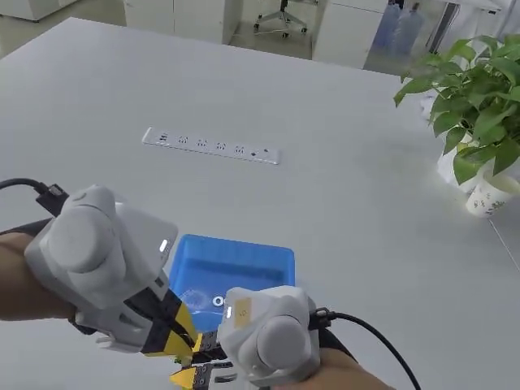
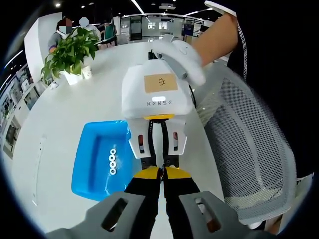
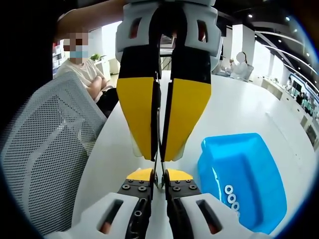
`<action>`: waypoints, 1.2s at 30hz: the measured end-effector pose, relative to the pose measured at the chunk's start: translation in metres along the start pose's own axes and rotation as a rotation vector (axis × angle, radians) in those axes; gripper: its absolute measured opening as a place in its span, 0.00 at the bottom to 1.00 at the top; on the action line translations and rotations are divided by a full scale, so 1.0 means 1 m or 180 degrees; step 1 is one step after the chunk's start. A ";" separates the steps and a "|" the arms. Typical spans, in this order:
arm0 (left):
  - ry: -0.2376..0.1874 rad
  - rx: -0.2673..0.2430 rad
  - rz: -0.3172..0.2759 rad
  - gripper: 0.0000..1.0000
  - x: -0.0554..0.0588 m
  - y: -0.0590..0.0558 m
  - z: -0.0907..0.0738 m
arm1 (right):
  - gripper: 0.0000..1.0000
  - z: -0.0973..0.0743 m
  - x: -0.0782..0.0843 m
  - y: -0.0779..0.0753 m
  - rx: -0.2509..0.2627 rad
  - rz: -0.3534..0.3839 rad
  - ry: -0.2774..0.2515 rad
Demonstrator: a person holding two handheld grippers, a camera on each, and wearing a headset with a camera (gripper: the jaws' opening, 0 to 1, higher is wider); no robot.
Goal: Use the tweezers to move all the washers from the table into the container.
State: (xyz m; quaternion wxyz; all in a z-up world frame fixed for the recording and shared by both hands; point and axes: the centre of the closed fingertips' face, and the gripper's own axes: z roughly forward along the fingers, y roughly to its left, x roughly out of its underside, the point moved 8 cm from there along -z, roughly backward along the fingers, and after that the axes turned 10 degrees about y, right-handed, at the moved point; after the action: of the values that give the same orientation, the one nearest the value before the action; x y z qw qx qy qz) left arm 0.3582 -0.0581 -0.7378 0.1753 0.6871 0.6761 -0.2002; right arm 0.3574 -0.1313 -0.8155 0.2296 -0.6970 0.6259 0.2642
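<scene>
Two narrow pairs tip to tip — left tongs (image 2: 162,175), right tongs (image 3: 159,177) pinch tweezers (image 3: 158,167); washers (image 2: 112,162) in container (image 2: 89,167) beside.

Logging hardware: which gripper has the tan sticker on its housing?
The right gripper: tan sticker atop its white housing; the left gripper has plain housing.

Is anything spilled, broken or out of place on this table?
Nothing spilled or broken. The washers lie in a row inside the blue container, which sits flat. The one curious sight: the left tool and right tool meet tip to tip around what look like tweezers.
</scene>
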 end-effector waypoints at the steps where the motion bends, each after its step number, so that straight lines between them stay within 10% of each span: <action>1: -0.0002 0.0000 0.0000 0.05 0.000 0.000 0.000 | 0.10 0.000 0.000 0.000 0.0000 0.0005 0.0002; 36: -0.0036 -0.0003 -0.0002 0.05 -0.007 0.000 -0.005 | 0.08 -0.008 -0.002 0.001 -0.0011 0.0089 -0.0045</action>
State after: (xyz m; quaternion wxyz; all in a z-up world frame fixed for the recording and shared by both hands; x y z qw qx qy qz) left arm 0.3587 -0.0613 -0.7303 0.1794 0.6856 0.6754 -0.2037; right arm 0.3570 -0.1350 -0.8081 0.2292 -0.6866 0.6335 0.2734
